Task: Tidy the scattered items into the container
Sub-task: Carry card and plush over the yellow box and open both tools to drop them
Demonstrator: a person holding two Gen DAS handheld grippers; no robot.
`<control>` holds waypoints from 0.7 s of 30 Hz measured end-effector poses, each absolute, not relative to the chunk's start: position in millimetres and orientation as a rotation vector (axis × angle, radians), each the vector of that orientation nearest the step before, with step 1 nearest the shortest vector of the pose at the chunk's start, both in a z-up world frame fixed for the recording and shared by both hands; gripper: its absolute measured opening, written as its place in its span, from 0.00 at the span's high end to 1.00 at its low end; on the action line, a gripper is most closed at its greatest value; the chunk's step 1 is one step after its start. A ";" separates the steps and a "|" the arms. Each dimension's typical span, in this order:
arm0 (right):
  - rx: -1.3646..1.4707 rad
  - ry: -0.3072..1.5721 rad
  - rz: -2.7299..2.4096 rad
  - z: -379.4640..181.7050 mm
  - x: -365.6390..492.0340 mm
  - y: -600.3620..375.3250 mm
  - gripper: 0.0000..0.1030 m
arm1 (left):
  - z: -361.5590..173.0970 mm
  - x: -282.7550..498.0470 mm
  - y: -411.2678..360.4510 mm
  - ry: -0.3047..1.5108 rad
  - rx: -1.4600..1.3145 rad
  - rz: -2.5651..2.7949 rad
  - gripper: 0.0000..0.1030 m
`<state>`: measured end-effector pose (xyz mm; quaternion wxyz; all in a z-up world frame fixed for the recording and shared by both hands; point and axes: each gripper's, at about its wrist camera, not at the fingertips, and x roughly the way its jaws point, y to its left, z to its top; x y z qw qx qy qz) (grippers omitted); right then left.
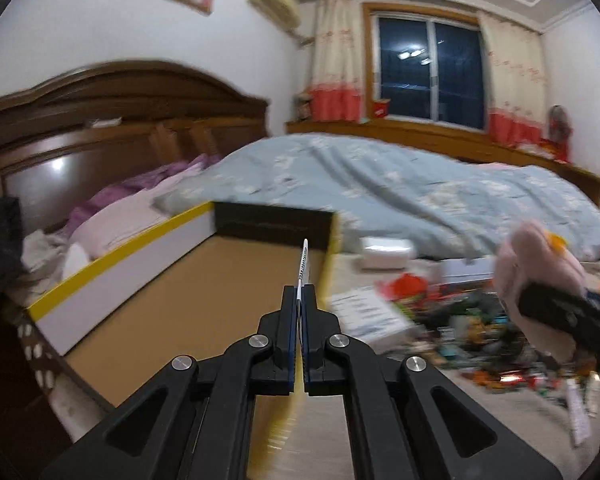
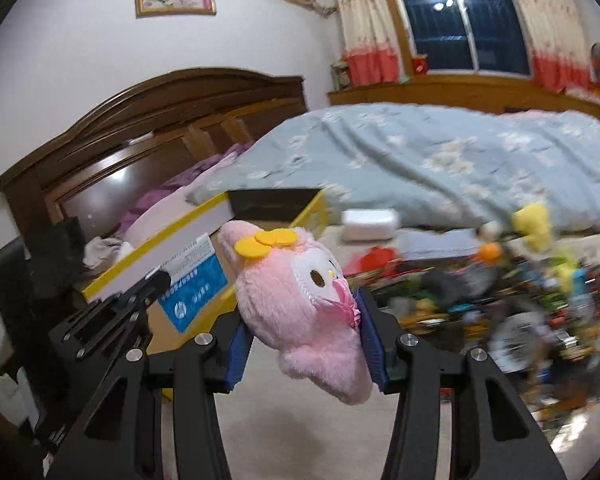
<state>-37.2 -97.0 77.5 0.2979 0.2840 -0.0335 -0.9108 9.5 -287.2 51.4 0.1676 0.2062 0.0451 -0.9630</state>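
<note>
My left gripper (image 1: 300,292) is shut on a thin flat blue-and-white packet (image 1: 302,268), seen edge-on, held over the open cardboard box (image 1: 204,296) with yellow-edged white walls. In the right wrist view that packet (image 2: 192,280) shows its blue-and-white face above the box (image 2: 156,256), with the left gripper (image 2: 156,280) at left. My right gripper (image 2: 300,320) is shut on a pink plush toy (image 2: 300,296) with a yellow bow, held in the air right of the box. The plush (image 1: 536,280) also shows at the right of the left wrist view.
A pile of several small colourful toys and packets (image 2: 500,292) lies on the bed to the right of the box, with a white packet (image 1: 386,254) behind it. A light-blue quilt (image 1: 380,184) covers the bed. A wooden headboard (image 1: 120,132) stands at left.
</note>
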 end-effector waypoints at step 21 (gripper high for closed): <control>0.807 0.272 -2.175 -12.3 -57.4 -310.6 0.53 | -13.2 26.6 -395.4 0.167 0.746 -2.446 0.97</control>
